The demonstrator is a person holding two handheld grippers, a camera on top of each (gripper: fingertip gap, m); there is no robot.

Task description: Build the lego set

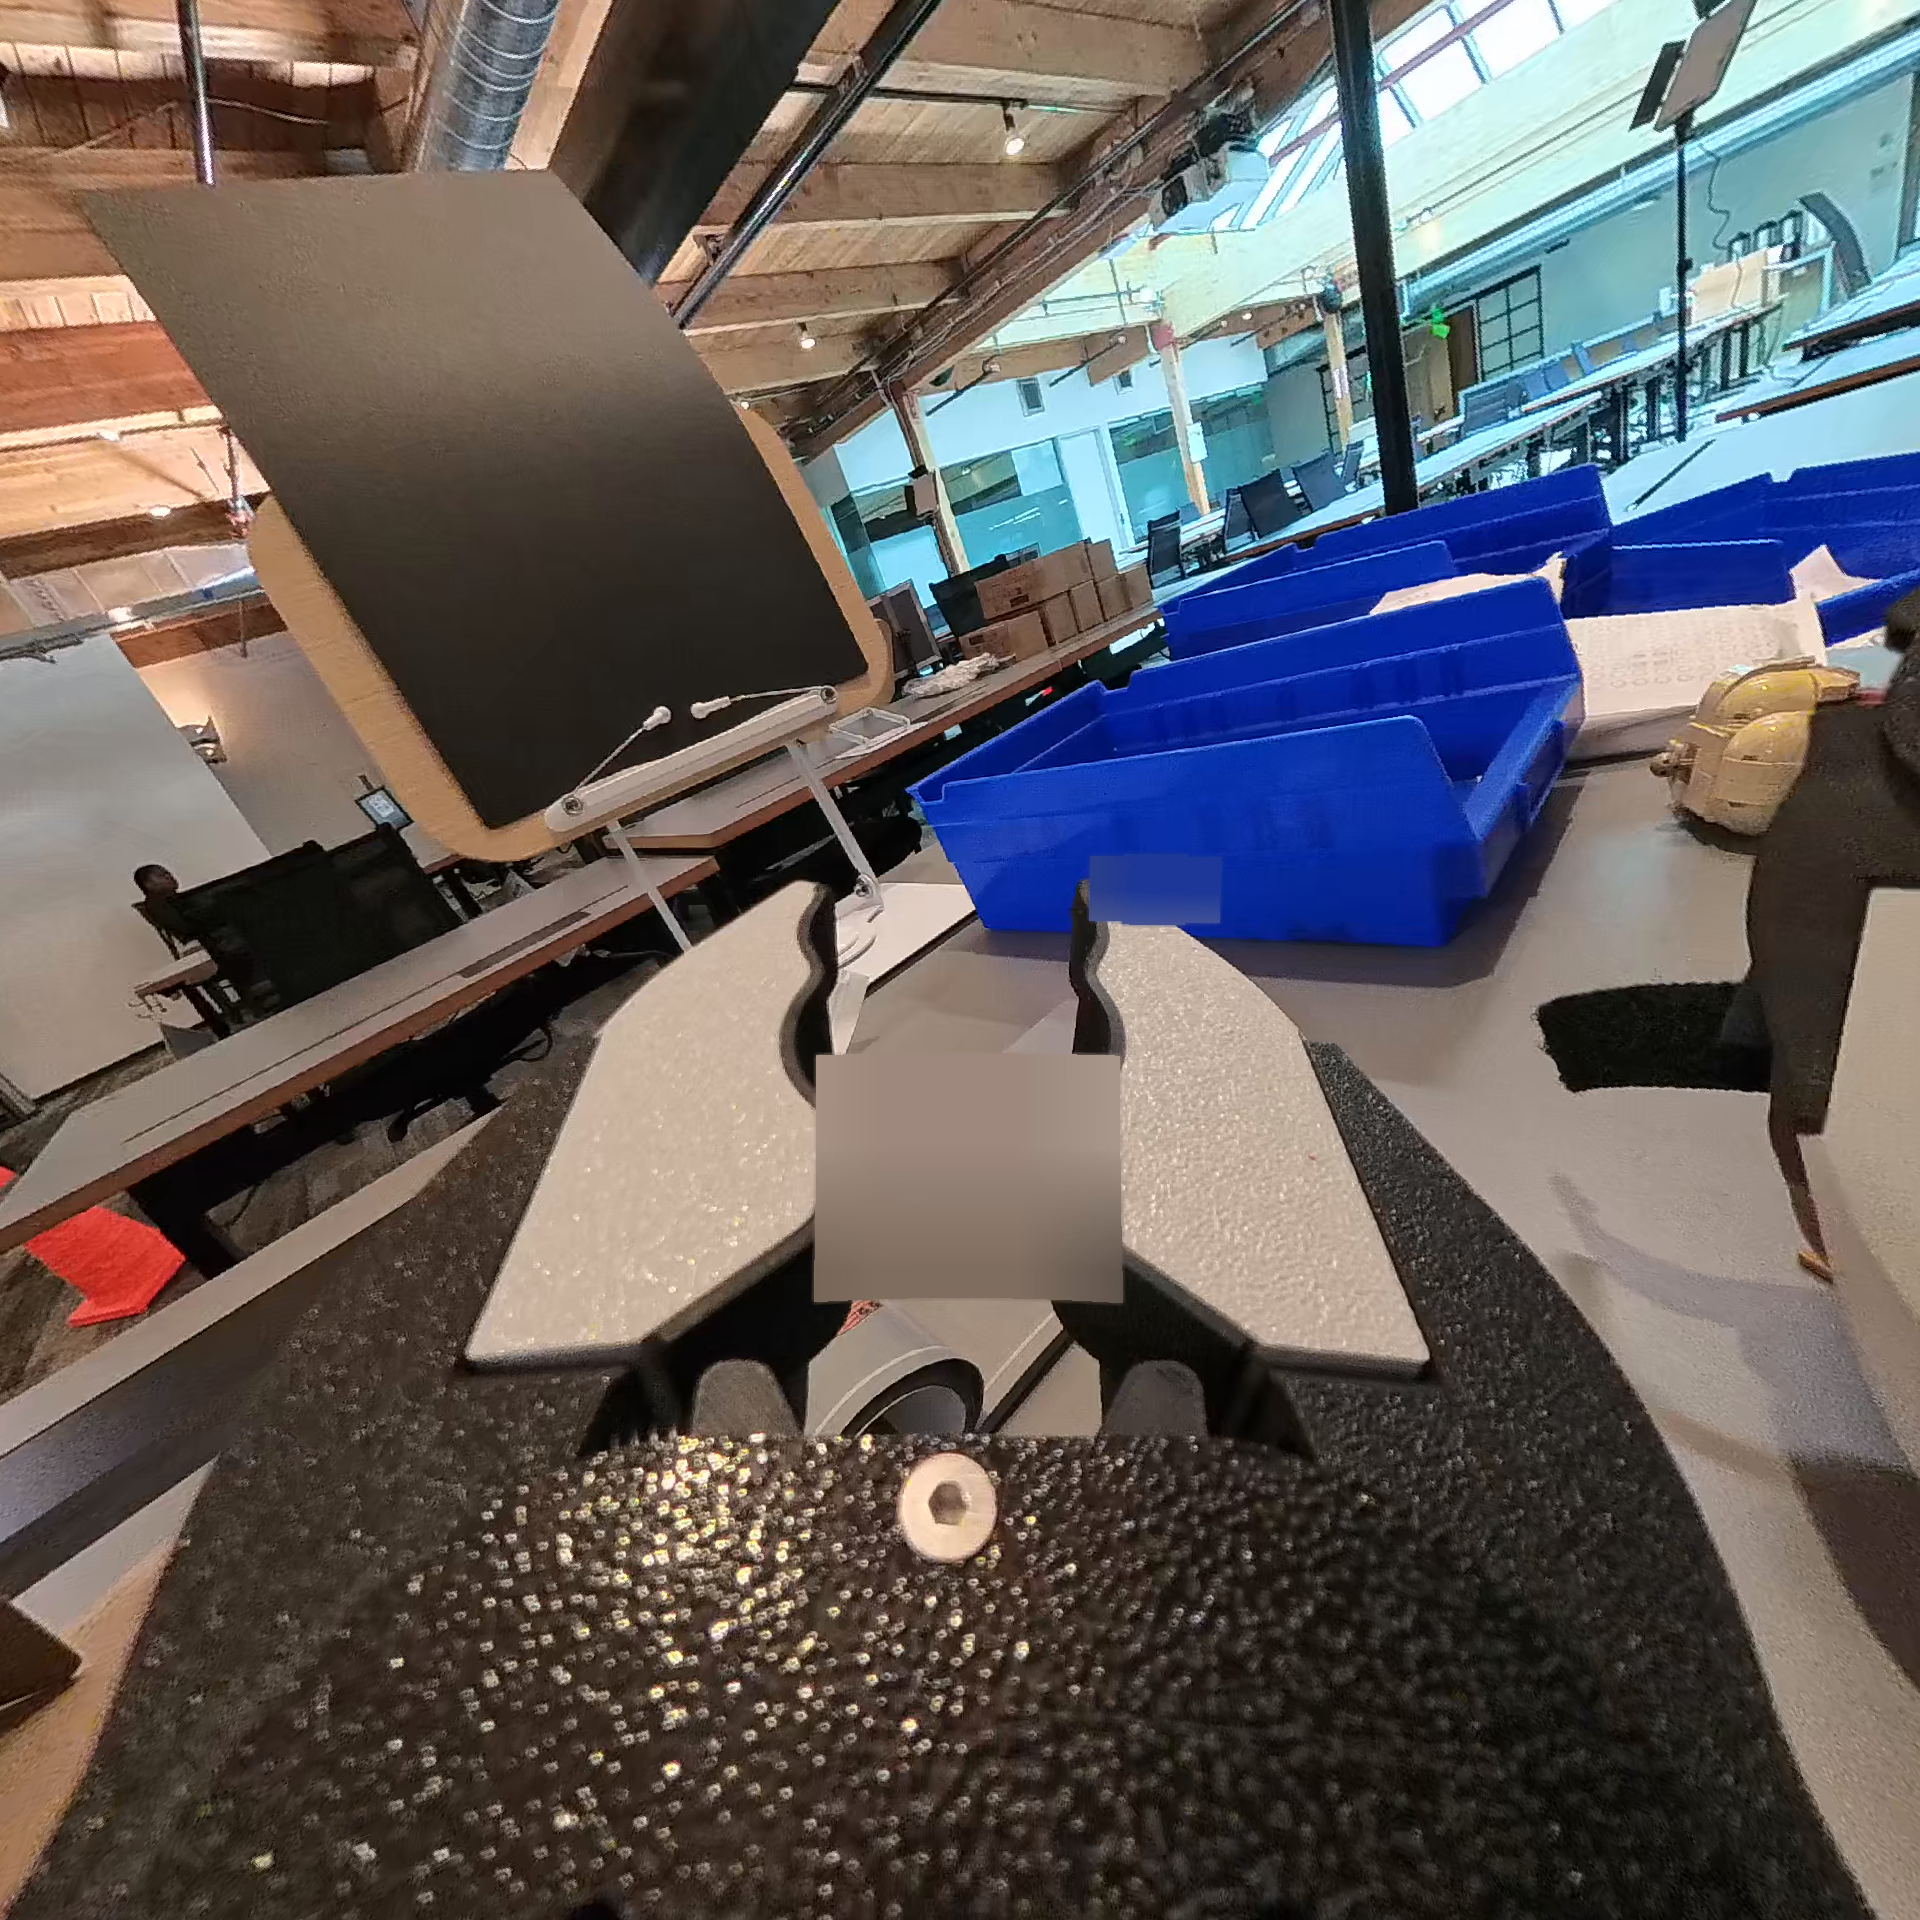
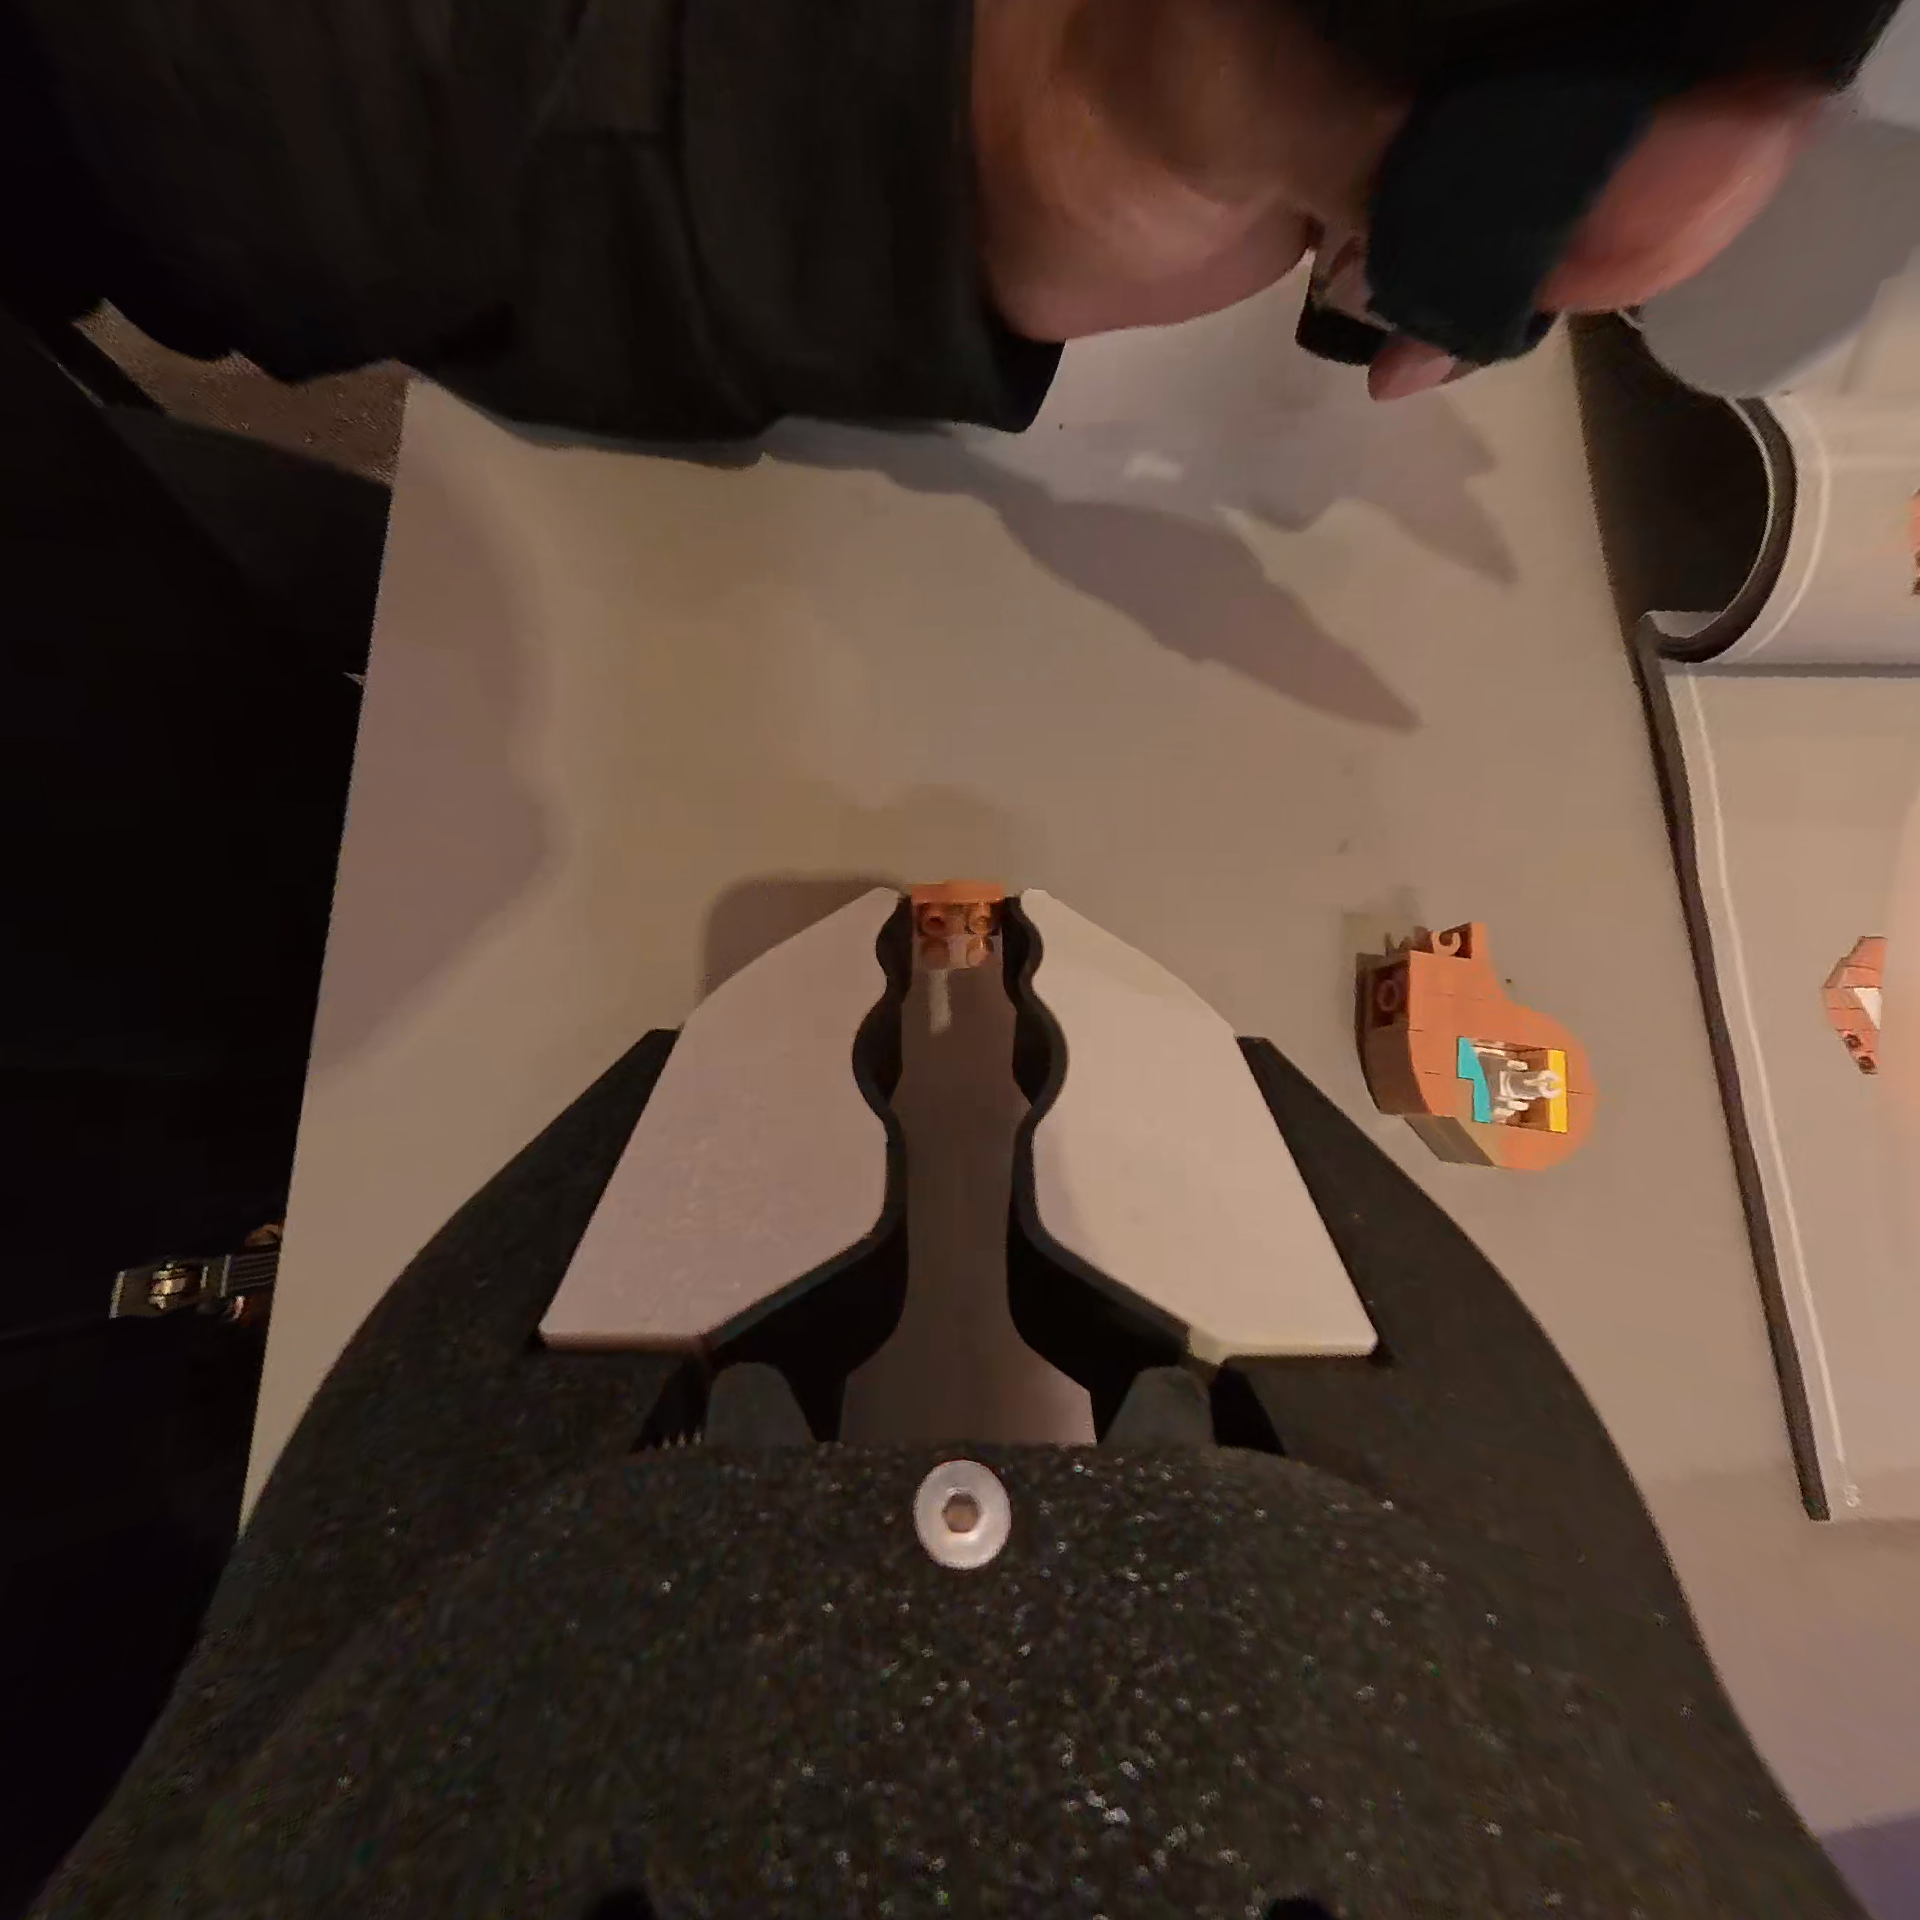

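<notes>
In the right wrist view my right gripper [image 2: 956,920] points down at a pale table [image 2: 727,675]. It is shut on a small orange brick piece [image 2: 956,896] at the fingertips; a light grey pin [image 2: 940,1000] hangs below the piece. A brown and orange brick model [image 2: 1465,1049] lies on the table to its right, apart from it. In the left wrist view my left gripper [image 1: 954,935] is open near the table's left edge, with bare table showing between the tips; a blurred patch hides the space farther back. The right gripper [image 1: 1813,1236] also shows there, pointing down.
Blue bins [image 1: 1299,800] stand ahead of the left gripper. A black board on a white stand [image 1: 468,468] leans at the left. A cream brick model [image 1: 1756,748] sits far right. A gloved hand [image 2: 1558,208], a white cylinder [image 2: 1849,520] and a white booklet [image 2: 1818,1039] border the right view. From the left gripper's tips to the white cylinder [image 2: 1849,520] is close to 12 centimetres.
</notes>
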